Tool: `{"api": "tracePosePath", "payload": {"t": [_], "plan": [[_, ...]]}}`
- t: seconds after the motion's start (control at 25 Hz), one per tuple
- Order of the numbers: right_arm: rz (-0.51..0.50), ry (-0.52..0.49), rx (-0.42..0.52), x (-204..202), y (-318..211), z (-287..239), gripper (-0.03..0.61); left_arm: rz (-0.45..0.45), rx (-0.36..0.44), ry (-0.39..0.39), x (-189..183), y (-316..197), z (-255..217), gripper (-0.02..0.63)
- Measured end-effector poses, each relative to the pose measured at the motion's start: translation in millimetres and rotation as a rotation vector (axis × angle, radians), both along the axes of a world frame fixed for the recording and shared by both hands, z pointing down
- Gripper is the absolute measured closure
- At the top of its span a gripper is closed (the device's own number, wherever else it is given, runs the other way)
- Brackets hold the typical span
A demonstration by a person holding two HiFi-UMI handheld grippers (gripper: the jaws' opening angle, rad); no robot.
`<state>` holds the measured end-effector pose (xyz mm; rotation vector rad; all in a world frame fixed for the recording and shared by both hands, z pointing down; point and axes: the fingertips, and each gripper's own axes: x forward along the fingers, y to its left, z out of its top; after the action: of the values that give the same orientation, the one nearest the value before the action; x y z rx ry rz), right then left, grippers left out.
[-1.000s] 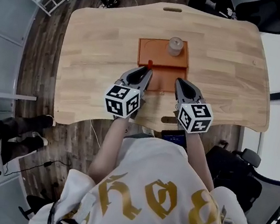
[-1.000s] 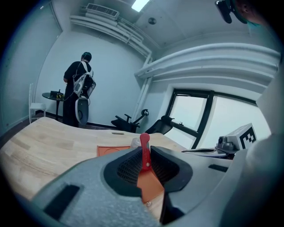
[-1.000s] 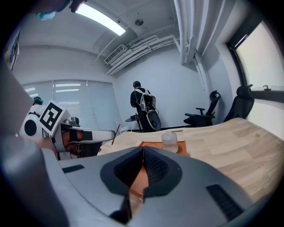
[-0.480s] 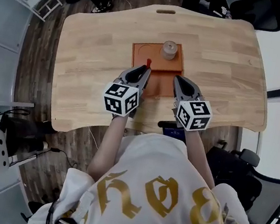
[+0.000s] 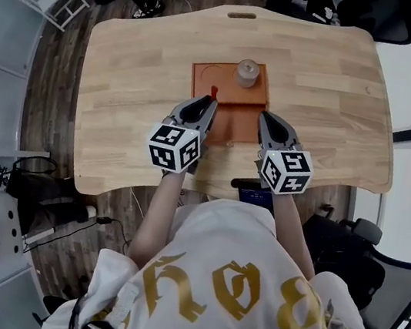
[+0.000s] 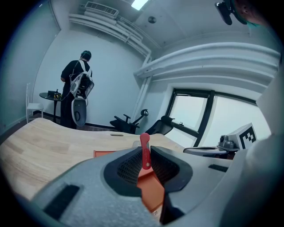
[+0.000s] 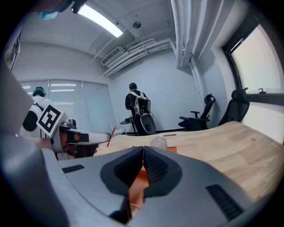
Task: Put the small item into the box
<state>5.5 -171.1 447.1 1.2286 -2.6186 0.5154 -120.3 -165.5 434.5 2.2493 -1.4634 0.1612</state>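
An orange box (image 5: 227, 84) lies open at the middle of the wooden table (image 5: 135, 70), with a small pale bottle (image 5: 246, 73) standing in its far part. My left gripper (image 5: 207, 105) is shut on a small thin red item (image 5: 214, 91) that sticks up beyond its tips, over the box's near left side. In the left gripper view the red item (image 6: 145, 150) stands upright between the jaws, above the orange box (image 6: 151, 188). My right gripper (image 5: 266, 121) hovers at the box's near right side, shut with nothing in it. In the right gripper view the bottle (image 7: 159, 142) shows just past the tips.
The table's near edge runs just under both grippers, with a dark device (image 5: 253, 196) below it. Office chairs (image 5: 365, 257) stand to the right. A person (image 6: 77, 88) stands beyond the table's far end beside a small round table.
The head view has shifted slightly, so the table sits a little further left. Both grippers keep about the same places at the box's near side, and the left still holds the red item.
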Motion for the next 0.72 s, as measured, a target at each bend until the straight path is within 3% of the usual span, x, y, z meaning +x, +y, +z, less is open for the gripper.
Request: {"api": "tracePosePath", "payload": {"t": [0.72], "plan": [[-0.002, 0.028, -0.076, -3.0, 4.9, 34.1, 0.566, 0.036, -0.098, -0.016, 2.8, 10.5, 43.0, 0.555]]}}
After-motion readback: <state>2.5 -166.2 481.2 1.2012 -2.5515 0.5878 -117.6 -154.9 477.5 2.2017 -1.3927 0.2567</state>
